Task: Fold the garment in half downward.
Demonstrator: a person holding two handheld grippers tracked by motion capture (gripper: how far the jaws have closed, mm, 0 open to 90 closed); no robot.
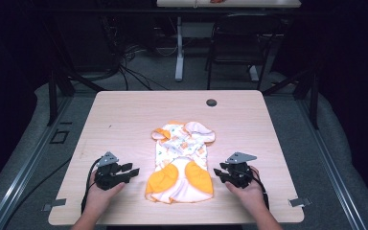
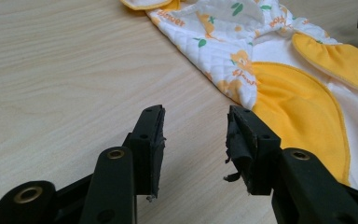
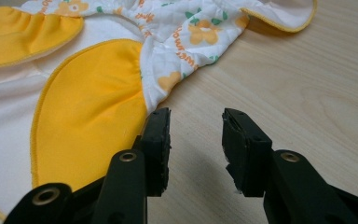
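Dark floor, trailing cables and a black chair point(image 1: 242, 40) lay beyond the pale wooden desk point(image 1: 124, 120) in the high view, with a small dark round cap point(image 1: 211, 102) near the desk's far edge. At the middle of the desk, toward the near side, lay a small quilted white baby garment with orange flower print and yellow-orange panels point(image 1: 182, 160), spread flat with its yellow panels at the near end. The left gripper point(image 1: 128, 171) rested in the person's left hand point(image 1: 103, 191) just left of the garment's near end, apart from the cloth. The right gripper point(image 1: 219, 173) sat in the right hand point(image 1: 244, 191) just right of the same end, also apart.

From the left gripper view, the two black fingers point(image 2: 151, 140) stood released with bare wood grain between them. The garment point(image 2: 279, 88) lay beyond and to the right, its yellow panel close beside the right-hand finger; whether it touched could not be told.

From the right gripper view, the black fingers point(image 3: 158, 140) were likewise released, with only desk surface in the gap. The garment point(image 3: 88, 102) spread to the left and far side, its yellow panel edge running just beside the left-hand finger, while the printed white part reached across the far side.
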